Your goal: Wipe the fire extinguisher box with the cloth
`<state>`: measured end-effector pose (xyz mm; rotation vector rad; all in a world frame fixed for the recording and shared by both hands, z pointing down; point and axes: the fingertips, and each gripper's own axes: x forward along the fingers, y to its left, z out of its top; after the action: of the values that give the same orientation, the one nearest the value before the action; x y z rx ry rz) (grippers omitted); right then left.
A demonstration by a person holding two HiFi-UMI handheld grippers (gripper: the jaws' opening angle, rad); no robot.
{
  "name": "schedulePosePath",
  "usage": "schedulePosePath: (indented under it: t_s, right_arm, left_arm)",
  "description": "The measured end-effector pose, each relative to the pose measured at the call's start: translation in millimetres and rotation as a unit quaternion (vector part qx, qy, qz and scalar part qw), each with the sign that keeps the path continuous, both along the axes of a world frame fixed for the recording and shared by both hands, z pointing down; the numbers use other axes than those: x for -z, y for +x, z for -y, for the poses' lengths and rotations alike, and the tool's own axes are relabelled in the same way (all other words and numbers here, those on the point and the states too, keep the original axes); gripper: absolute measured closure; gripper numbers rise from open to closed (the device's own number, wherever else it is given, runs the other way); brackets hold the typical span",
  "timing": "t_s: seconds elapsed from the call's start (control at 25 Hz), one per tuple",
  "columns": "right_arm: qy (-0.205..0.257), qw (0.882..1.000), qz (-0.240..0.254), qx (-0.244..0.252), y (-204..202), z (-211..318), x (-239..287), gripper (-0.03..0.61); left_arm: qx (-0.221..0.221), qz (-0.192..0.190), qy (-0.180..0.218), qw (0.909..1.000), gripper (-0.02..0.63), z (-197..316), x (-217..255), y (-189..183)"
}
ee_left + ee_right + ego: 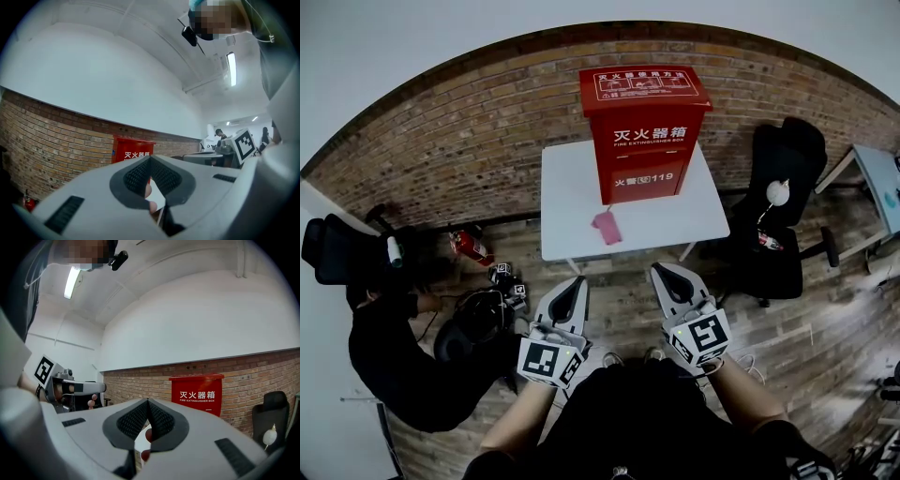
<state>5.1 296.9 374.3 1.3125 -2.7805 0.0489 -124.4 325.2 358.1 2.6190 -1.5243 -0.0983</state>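
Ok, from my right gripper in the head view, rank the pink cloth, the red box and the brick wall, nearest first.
From the right gripper:
1. Pink cloth, near the white table front edge, slightly left.
2. Red box, farther back on the table.
3. Brick wall, behind the box.

fire extinguisher box (132, 151) bottom behind left tongs (150, 159)

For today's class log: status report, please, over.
Left tongs, right tongs shut, empty. Cloth on table before fire extinguisher box, untouched. Nothing in the way.
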Motion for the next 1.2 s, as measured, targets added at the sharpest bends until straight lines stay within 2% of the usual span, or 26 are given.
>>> schedulePosePath:
  t_s: [0.36, 0.6, 0.84, 1.2]
  right_arm:
    - [-0.011, 1.0, -0.002, -0.028, -20, -6, -9, 0.558]
    - [-0.017, 0.999, -0.006, -0.034, -16, 6, -15, 0.558]
    - [-0.012, 1.0, -0.002, -0.028, -4, 43, -19, 0.558]
    - [-0.013, 1.0, 0.009, -0.003, 8, 126, -14, 0.558]
  left_arm:
    - [-0.02, 0.0, -0.014, 0.9997, 0.581, 0, -15, -27]
    - [-0.02, -0.007, -0.026, 0.9994, 0.581, 15, -24, -27]
    - [-0.016, -0.002, -0.024, 0.9996, 0.581, 49, -26, -14]
    - [0.011, 0.008, -0.032, 0.9994, 0.581, 120, -28, -3]
